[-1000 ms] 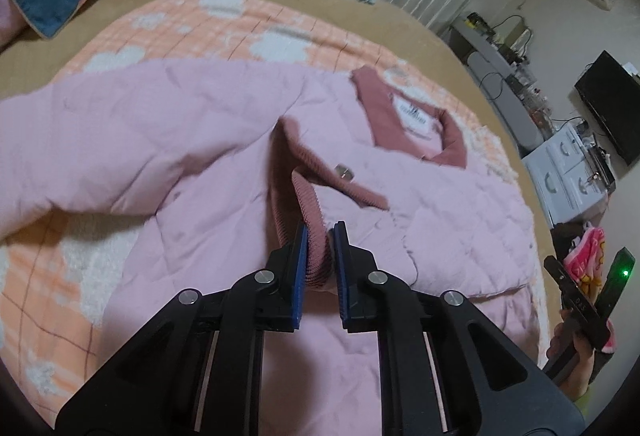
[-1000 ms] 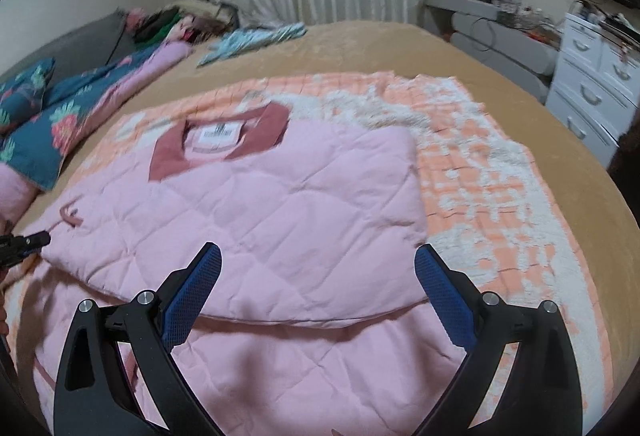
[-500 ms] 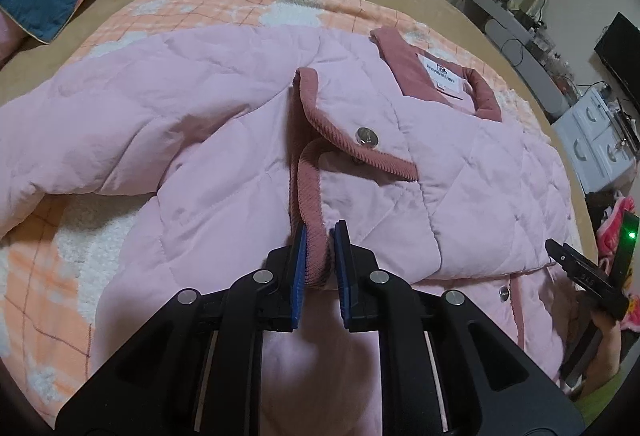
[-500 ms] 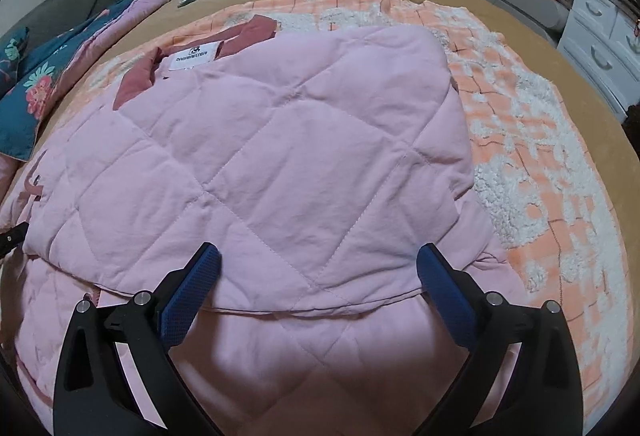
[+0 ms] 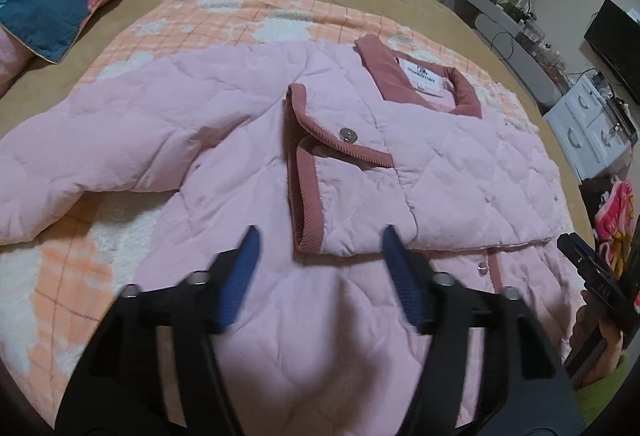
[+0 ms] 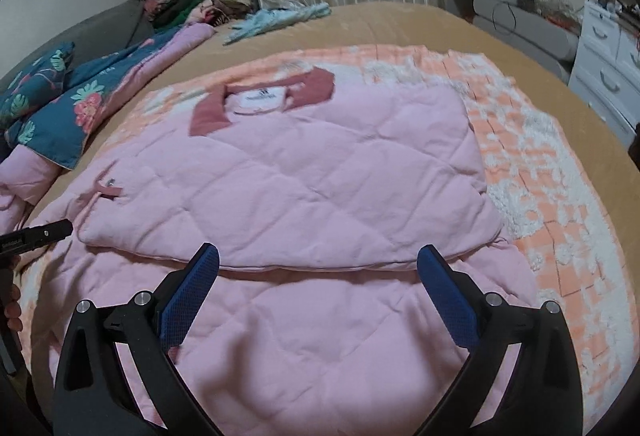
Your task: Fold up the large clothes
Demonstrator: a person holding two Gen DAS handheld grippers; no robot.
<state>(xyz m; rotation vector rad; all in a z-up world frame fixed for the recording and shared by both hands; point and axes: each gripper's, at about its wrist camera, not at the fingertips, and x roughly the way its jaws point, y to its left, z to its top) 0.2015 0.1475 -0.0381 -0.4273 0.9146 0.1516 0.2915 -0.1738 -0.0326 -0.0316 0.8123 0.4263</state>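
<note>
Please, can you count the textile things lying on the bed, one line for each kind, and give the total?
Pink quilted jacket: 1
Orange-and-white checked blanket: 1
Blue floral quilt: 1
Light blue garment: 1
Pile of mixed clothes: 1
Total: 5

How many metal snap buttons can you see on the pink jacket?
2: one snap on the folded sleeve's cuff, another snap by the front edge lower down. Others may be hidden under folds.
</note>
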